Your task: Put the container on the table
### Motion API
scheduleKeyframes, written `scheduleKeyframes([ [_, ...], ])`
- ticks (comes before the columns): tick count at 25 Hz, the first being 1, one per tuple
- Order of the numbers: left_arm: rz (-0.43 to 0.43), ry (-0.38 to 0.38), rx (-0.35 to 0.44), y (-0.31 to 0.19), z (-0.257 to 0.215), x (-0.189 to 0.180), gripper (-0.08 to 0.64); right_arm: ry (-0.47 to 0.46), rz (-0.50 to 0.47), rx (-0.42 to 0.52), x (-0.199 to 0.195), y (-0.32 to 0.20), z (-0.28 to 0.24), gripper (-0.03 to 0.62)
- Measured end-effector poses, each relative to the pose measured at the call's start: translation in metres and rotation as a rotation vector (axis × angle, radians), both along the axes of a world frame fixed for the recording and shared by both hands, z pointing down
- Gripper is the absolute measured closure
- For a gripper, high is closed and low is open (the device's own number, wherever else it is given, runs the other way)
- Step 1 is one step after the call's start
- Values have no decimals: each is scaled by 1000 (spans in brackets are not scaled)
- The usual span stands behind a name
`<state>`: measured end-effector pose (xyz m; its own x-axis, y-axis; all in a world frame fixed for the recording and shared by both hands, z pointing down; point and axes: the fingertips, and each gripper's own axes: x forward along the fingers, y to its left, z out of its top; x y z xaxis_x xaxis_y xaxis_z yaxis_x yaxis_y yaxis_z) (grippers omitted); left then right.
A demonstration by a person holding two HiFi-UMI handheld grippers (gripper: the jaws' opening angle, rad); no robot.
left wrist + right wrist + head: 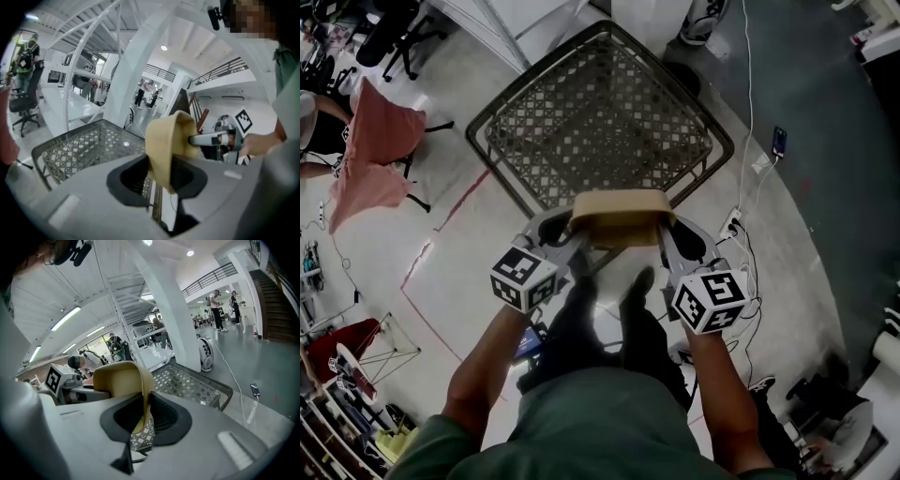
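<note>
Left claw [565, 228] and right claw [667, 232] each pinching one side wall of tan container [619, 214], hanging over near edge of mesh worktop [600, 117].

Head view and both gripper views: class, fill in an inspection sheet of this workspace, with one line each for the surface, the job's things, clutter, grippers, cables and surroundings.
Surface: dark lattice-topped table, standing on a pale floor.
Job's things: tan container, held up by the table's near edge, not yet set down.
Clutter: nothing seen on the table.
Grippers: left gripper and right gripper are each shut on one end wall of the container.
Cables: white cable runs over the floor to a phone right of the table.
Surroundings: chair draped in pink cloth to the left; people stand far off.
</note>
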<state>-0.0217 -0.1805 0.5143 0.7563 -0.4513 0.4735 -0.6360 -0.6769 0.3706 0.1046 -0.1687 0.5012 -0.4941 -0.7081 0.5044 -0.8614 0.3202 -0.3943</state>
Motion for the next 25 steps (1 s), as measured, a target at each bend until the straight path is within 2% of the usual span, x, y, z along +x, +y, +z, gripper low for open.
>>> scheduleKeyframes([
  [25,-38,-28,-150,2,101,-31,454,20,-3,-139,-31,-1,100,551],
])
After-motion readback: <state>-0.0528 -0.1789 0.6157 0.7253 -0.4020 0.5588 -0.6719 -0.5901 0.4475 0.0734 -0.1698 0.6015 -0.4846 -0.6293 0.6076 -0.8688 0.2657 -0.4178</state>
